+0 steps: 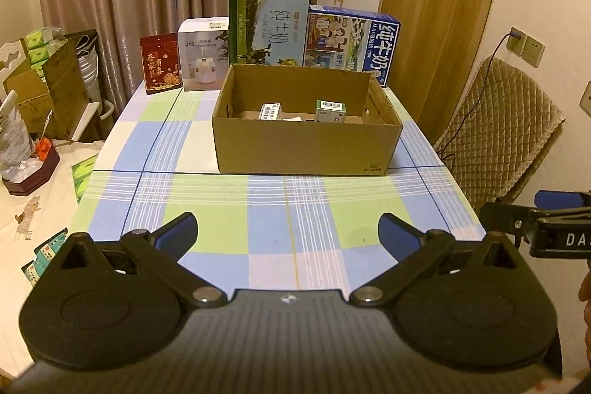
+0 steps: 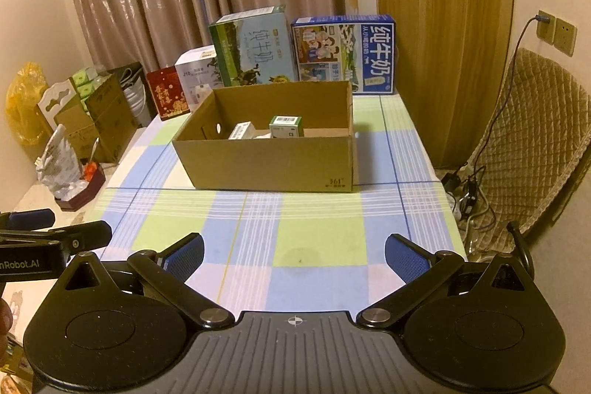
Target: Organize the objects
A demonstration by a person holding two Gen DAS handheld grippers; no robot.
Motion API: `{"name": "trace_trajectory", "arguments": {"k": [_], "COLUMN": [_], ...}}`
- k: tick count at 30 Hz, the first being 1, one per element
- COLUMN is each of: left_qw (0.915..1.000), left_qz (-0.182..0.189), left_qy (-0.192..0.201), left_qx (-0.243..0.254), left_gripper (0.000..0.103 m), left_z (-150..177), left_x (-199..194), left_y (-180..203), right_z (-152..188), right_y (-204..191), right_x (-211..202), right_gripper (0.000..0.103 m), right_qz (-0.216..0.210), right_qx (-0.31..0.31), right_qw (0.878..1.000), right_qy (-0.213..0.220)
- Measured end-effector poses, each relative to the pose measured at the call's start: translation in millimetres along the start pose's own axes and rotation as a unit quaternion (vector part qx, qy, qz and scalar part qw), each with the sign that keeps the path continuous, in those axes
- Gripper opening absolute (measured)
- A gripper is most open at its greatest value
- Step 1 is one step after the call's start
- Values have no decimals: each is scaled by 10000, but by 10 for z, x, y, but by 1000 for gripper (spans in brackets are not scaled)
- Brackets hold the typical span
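An open brown cardboard box [image 1: 306,148] [image 2: 273,161] stands mid-table on the checked cloth. Inside it are a small white box [image 1: 270,111] [image 2: 242,130] and a small green box [image 1: 330,111] [image 2: 286,126], with more white packaging between them. My left gripper [image 1: 288,237] is open and empty, hovering over the near table edge, well short of the box. My right gripper [image 2: 294,255] is open and empty too, beside the left one. Each gripper shows at the other view's edge, the right [image 1: 554,228] and the left [image 2: 48,239].
Along the table's back stand a red box [image 1: 161,63], a white appliance box [image 1: 201,54], a green milk carton box [image 1: 267,26] and a blue milk carton box [image 1: 352,43]. A padded chair [image 1: 498,132] is right. A cluttered side table [image 1: 33,172] is left.
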State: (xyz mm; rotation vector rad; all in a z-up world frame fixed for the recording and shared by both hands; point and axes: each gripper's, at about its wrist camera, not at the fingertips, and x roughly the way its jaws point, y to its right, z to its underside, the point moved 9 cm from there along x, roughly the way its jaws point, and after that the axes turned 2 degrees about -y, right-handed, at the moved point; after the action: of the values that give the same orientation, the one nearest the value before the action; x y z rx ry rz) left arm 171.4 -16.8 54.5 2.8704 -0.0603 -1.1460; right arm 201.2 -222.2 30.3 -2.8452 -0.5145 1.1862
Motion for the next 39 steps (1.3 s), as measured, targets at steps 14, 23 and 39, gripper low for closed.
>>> {"name": "trace_trajectory", "arguments": {"k": [14,23,39], "left_qw": [10000,10000,9999], "left_qz": [52,64,108], "left_qy": [22,16,18], "left_qx": [-18,0,39], "left_gripper": [102,102,102], "left_z": [0,-1,0], "left_x": [-9,3,21], "left_y": [13,42,81], "right_z": [15,33,30], "right_y": [-18,-16,-2], "right_x": [7,12,17], "right_gripper": [101,101,101], "right_qz": [20,28,46], "right_qx": [-17,-29,-33], "right_qw": [10000,10000,10000], "right_qy": [8,-10,-14]}}
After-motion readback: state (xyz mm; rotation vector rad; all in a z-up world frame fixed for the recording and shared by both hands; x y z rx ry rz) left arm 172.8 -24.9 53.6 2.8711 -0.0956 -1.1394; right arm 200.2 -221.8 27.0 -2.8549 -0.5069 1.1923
